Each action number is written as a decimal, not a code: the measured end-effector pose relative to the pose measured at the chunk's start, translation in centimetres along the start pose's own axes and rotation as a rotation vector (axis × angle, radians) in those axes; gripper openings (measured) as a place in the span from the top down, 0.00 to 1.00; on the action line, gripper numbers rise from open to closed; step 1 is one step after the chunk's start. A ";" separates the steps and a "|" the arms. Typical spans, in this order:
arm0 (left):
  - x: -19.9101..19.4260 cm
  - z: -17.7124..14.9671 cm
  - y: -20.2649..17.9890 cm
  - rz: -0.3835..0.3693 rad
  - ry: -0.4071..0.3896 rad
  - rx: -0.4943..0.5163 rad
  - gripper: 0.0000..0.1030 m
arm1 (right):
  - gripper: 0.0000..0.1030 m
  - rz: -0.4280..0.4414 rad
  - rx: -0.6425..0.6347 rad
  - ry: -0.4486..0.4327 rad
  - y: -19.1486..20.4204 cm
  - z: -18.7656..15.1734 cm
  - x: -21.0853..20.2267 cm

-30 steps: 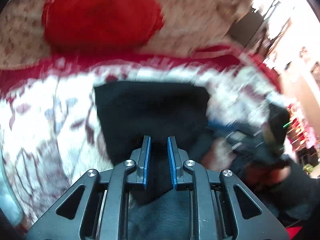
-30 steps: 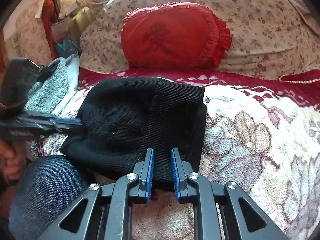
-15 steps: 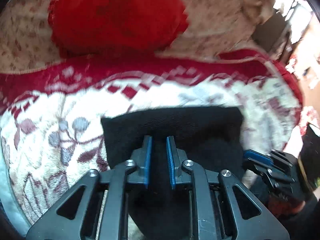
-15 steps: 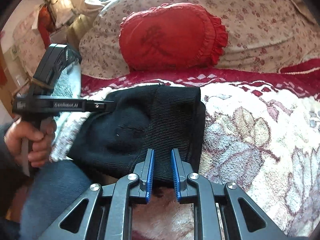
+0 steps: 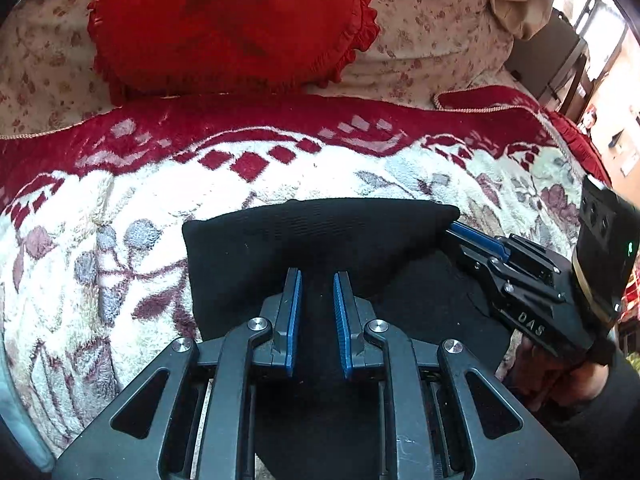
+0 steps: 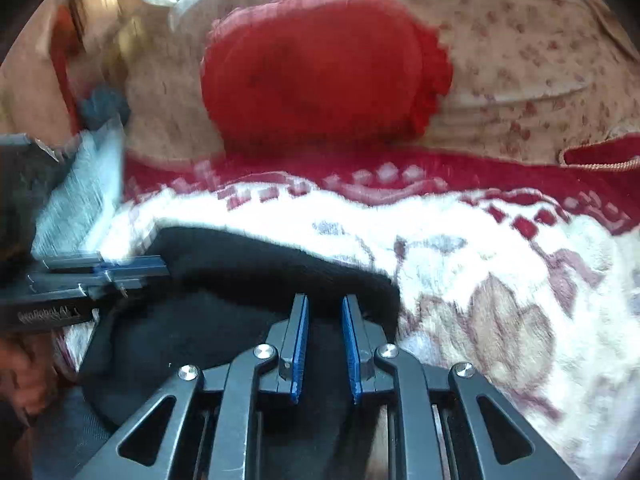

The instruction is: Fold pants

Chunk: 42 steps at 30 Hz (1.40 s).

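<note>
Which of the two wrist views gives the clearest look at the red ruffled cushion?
The left wrist view: the red cushion is sharp there, its ruffled edge distinct against the floral backrest. The right wrist view shows it whole but motion-blurred, its frill smeared.

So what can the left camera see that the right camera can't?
Only the left view shows the right gripper, with its tips at the pants' right corner, plus a chair at the far right. Only the right view shows the left gripper at the pants' left edge and a grey towel behind it. Both show the black pants, the red pillow and the flowery blanket.
</note>
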<state>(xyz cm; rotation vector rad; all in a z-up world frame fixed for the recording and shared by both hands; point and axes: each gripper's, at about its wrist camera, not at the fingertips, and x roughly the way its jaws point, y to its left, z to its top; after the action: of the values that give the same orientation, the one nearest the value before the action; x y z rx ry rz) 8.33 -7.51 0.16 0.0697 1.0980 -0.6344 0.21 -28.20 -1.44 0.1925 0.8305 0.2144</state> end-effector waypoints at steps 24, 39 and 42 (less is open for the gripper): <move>0.0 -4.0 7.3 -0.406 0.035 -0.433 0.36 | 0.44 0.352 0.507 0.018 -6.8 -3.9 -1.7; -2.2 -3.0 5.5 -0.339 0.002 -0.346 0.73 | 0.71 0.426 0.375 0.017 -4.6 -3.1 -2.3; -4.1 -0.7 4.6 -0.337 -0.051 -0.285 0.73 | 0.72 0.481 0.420 -0.017 -5.7 -2.2 -2.6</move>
<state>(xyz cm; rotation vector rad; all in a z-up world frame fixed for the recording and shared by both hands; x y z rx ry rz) 8.86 -1.70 2.13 -0.3827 1.1512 -0.7679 -2.47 -34.21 -2.49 0.7908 0.7956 0.4877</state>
